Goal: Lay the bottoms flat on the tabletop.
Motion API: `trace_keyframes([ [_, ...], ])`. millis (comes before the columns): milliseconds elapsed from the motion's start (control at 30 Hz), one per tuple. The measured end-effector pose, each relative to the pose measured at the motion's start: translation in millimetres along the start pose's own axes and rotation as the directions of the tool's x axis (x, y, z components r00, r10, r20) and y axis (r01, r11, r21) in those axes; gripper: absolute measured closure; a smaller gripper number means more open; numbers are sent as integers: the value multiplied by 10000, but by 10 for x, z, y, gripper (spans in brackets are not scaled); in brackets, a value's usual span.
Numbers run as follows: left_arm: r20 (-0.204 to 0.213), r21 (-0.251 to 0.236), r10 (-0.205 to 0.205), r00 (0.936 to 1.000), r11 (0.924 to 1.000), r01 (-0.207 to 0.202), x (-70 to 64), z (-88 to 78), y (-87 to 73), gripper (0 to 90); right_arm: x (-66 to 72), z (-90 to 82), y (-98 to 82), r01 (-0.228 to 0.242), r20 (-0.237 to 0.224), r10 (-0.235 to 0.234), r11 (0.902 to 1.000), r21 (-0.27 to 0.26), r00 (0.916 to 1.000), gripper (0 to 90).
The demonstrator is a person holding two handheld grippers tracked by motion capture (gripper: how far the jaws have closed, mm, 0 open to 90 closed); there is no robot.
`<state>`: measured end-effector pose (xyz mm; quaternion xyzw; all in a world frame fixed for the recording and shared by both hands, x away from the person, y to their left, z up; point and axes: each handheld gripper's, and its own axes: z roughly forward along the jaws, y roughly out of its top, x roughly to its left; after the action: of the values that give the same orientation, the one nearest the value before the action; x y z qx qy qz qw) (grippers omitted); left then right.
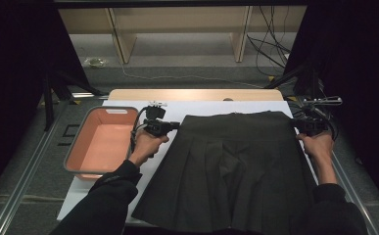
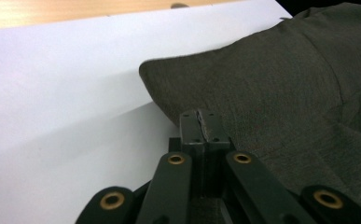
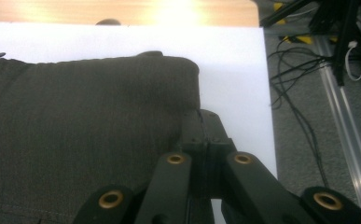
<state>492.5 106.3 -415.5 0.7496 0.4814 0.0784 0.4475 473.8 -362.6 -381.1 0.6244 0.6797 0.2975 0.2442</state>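
Pinching the top corners of a dark pleated skirt (image 1: 236,161), both grippers sit at its waistband — the left gripper (image 1: 176,125) at the left corner, the right gripper (image 1: 297,124) at the right one. In the left gripper view the jaws are pressed together on the edge of the cloth, with the waistband corner curling up just ahead of them and the rest of the skirt running off to the right of the jaws. In the right gripper view the jaws are likewise closed on the skirt's edge, the waistband corner rising just in front and the cloth stretching away to their left. The skirt lies spread on a white sheet (image 1: 128,105) that covers a wooden table (image 1: 192,94), hem toward the person. An orange tray (image 1: 82,169) with a grey rim rests on the sheet just outside the left gripper — beside the left hand (image 1: 147,146). The right hand (image 1: 319,145) holds its gripper at the sheet's right edge.
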Motion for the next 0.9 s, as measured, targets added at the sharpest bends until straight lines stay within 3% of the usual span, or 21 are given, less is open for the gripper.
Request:
trace_keyframes([
  [167, -1, -5, -491, 9988, 9988, 491, 64, 89, 13, 898, 32, 106, 32, -40, 234, 37, 9999, 128, 9997, 900],
  [233, -463, -346, -225, 9987, 9992, 209, 77, 29, 93, 898, 37, 116, 58, -2, 337, -1, 10000, 86, 9994, 900],
  [333, -450, -604, -623, 9970, 9964, 596, 163, -84, 234, 897, 17, 101, 128, -60, 328, 60, 10000, -19, 9994, 900],
  [433, -449, -310, -241, 9987, 9993, 227, 134, -107, 210, 895, 45, 131, 151, 38, 229, -40, 10000, 93, 9997, 894],
  [533, -210, 249, -299, 9993, 9992, 304, 99, -52, 102, 891, 59, 173, 115, -123, 205, 119, 9997, 190, 9997, 806],
  [600, 9, 807, -274, 9996, 9964, 273, 79, 4, 34, 826, 54, 183, 84, -132, 83, 129, 9992, 381, 9999, 713],
  [733, 127, 1463, -347, 9993, 9887, 324, 78, 79, -31, 680, 27, 185, -8, -77, -203, 94, 9968, 793, 9997, 565],
  [900, -94, 2043, -446, 9990, 9778, 456, 69, 243, -115, 495, -37, 275, -229, -110, -510, 189, 9884, 1515, 9985, 440],
])
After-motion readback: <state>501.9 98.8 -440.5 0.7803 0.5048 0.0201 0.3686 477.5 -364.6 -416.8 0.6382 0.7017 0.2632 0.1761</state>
